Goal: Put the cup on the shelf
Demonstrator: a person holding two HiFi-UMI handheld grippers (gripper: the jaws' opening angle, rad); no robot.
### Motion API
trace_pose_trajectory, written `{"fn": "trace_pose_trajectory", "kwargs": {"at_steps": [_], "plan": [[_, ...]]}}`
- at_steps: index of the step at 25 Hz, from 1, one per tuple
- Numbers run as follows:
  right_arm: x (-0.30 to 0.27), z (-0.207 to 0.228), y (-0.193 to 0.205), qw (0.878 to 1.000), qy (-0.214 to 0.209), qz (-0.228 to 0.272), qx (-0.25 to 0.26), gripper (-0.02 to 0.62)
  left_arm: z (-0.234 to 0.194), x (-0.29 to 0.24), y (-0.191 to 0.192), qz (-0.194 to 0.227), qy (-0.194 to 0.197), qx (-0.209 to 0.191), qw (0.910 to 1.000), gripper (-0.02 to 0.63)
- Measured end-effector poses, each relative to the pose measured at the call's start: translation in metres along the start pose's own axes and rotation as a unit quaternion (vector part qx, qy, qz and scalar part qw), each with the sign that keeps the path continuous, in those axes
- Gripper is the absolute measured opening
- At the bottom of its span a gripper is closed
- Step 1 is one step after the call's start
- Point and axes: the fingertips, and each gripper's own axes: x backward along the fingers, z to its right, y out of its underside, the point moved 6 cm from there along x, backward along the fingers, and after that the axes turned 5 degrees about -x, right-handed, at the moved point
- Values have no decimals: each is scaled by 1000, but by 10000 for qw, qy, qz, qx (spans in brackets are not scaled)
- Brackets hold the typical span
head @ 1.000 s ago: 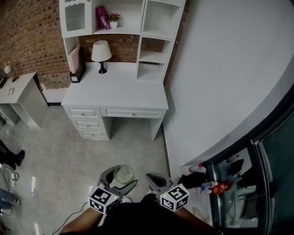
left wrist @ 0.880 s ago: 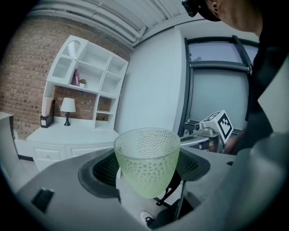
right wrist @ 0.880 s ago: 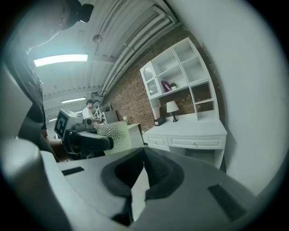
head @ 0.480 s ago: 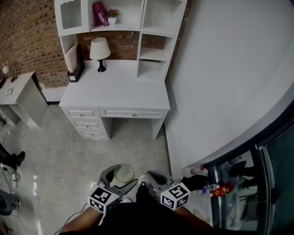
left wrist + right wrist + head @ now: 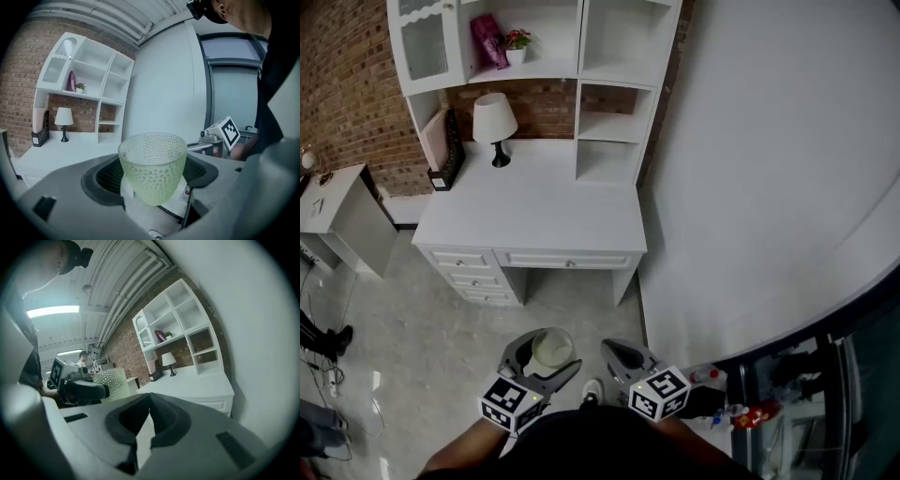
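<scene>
Desk (image 5: 534, 211) stands under shelf (image 5: 609, 77) against brick wall (image 5: 347, 84).

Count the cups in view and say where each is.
1. The cup is gripped in the left claw. None shows on the desk or shelf, though the cabinet door could hide some.

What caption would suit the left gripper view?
Left gripper holds a pale green cup, facing a white desk with shelves.

Even bright indoor light; gripper views fisheye-warped, dark vignette corners, near parts soft.
</scene>
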Motion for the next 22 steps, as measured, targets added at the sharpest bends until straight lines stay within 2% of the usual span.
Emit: {"fn": "trace_pose_trajectory", "kwargs": {"at_steps": [15,22], "plan": [[-40,101,-60,9996,-243,-7,136,5,-41,-110,-34,51,-136,-33,9999,379],[-43,129,-67,9997,-252,-27,47,5,-46,-136,-39,-36,-113,0,9999,378]]}}
